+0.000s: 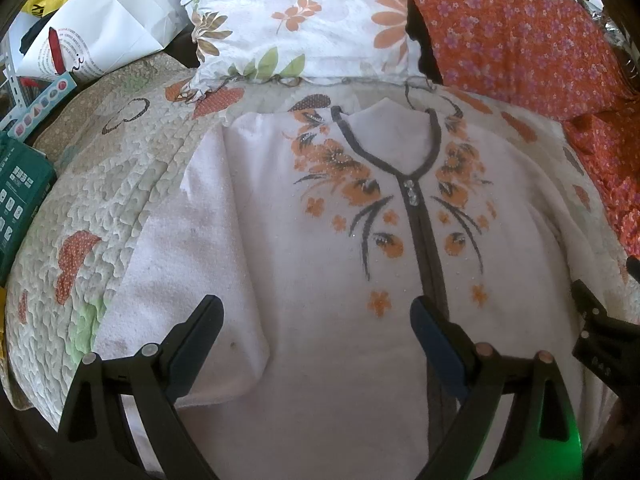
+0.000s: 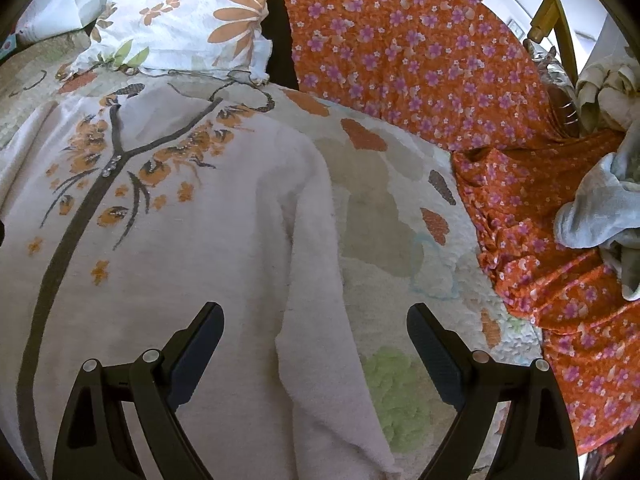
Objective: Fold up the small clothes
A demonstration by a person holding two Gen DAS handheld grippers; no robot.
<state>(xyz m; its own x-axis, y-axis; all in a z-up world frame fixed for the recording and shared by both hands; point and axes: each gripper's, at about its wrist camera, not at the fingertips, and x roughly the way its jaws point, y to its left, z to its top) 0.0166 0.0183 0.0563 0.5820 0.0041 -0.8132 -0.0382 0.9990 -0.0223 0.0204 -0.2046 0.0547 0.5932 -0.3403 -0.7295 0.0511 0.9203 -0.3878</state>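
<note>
A pale pink fleece top (image 1: 320,264) with orange flowers and a dark grey zip band lies flat, front up, on a quilted bedspread (image 1: 120,184). Its left sleeve (image 1: 192,280) is folded in along the body. My left gripper (image 1: 316,316) is open and empty just above the lower chest of the top. The top also shows in the right wrist view (image 2: 192,216), with its right sleeve (image 2: 320,280) lying along the body's edge. My right gripper (image 2: 316,324) is open and empty above that sleeve. The right gripper shows in the left wrist view at the right edge (image 1: 600,328).
A white floral pillow (image 1: 304,20) lies beyond the collar. An orange flowered cloth (image 2: 460,80) covers the right side, with a grey garment (image 2: 600,208) on it. White bags (image 1: 100,28) and a green box (image 1: 20,200) sit at the left. A wooden bedpost (image 2: 544,20) stands far right.
</note>
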